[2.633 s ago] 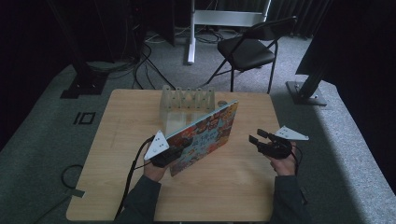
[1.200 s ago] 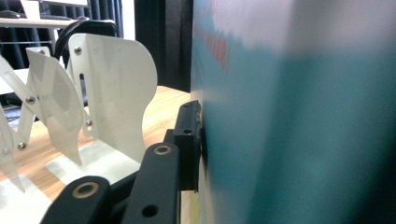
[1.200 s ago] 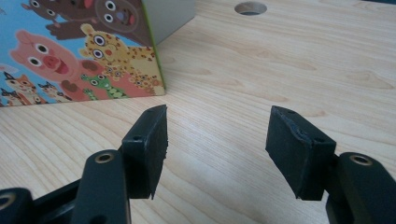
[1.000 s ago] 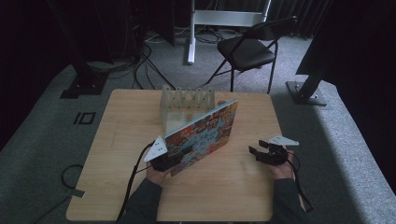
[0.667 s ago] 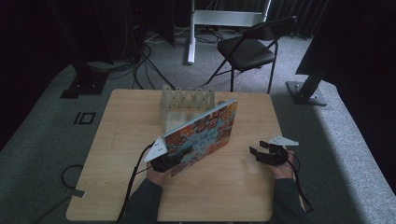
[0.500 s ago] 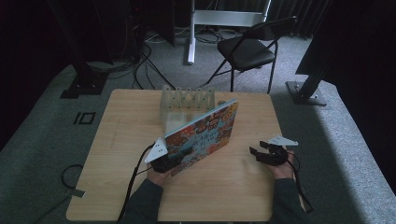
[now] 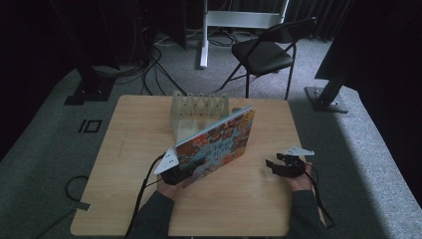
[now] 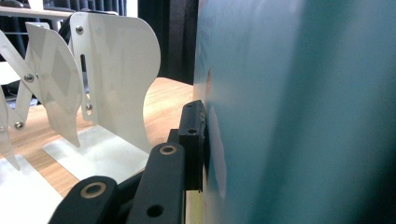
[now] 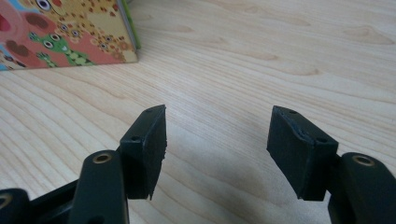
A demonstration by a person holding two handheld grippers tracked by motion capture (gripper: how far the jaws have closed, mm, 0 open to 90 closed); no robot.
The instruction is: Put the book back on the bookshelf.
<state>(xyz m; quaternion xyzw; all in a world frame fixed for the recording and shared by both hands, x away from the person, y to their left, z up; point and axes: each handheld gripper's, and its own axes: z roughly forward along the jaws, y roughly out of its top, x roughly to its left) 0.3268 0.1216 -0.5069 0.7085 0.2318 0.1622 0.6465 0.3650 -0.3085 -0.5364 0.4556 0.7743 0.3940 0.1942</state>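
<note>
Book (image 7: pixel 216 144) with bright cartoon cover, tilted up at mid table (image 7: pixel 124 149), near corner pinched by left gripper (image 7: pixel 175 172), clear rack (image 7: pixel 199 107) just behind it, right gripper (image 7: pixel 273 167) spread wide, low over bare wood on the right

Right gripper (image 9: pixel 217 149): jaws spread wide, nothing between them, just bare wooden table (image 9: pixel 280 60) below. Upper left of frame: corner of a colourful picture book (image 9: pixel 60 32), frog and spotted pattern, well apart from jaws.
</note>
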